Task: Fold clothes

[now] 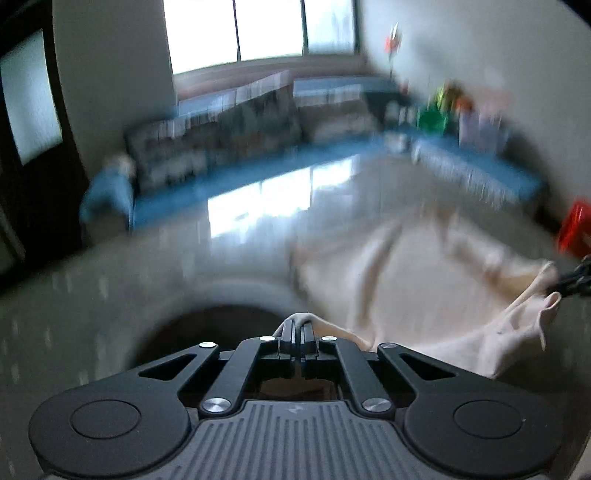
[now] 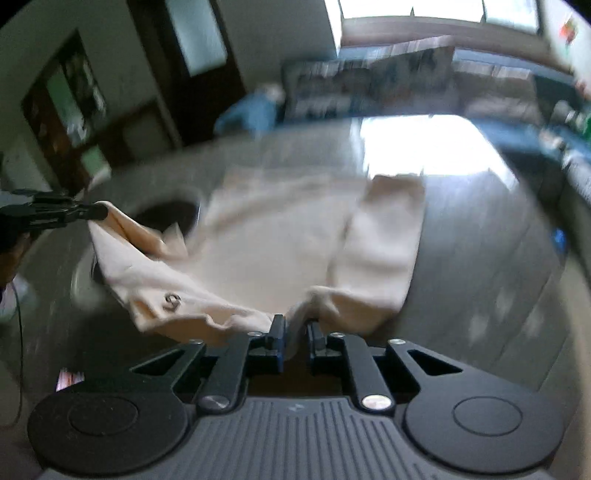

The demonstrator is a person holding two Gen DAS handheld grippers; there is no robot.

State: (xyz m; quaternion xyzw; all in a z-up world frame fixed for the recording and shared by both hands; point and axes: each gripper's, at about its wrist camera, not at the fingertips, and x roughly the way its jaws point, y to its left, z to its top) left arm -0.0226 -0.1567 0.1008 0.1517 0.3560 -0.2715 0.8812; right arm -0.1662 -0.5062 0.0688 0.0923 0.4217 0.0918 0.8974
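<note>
A cream garment (image 2: 280, 240) with a small dark logo hangs spread between both grippers above a glossy pale floor; it also shows in the left wrist view (image 1: 424, 295). My left gripper (image 1: 298, 326) is shut on one corner of the garment. It appears at the left of the right wrist view (image 2: 99, 211). My right gripper (image 2: 297, 328) has fabric pinched between its narrowly parted fingers. Its tip shows at the right edge of the left wrist view (image 1: 554, 286), gripping the other corner. Both views are blurred by motion.
A blue-edged low sofa (image 1: 221, 147) with patterned cushions runs under a bright window (image 1: 258, 29). A round pale tub (image 1: 207, 325) with a dark opening sits below the left gripper. A red box (image 1: 576, 229) lies far right. A dark door (image 2: 199, 74) stands on the left.
</note>
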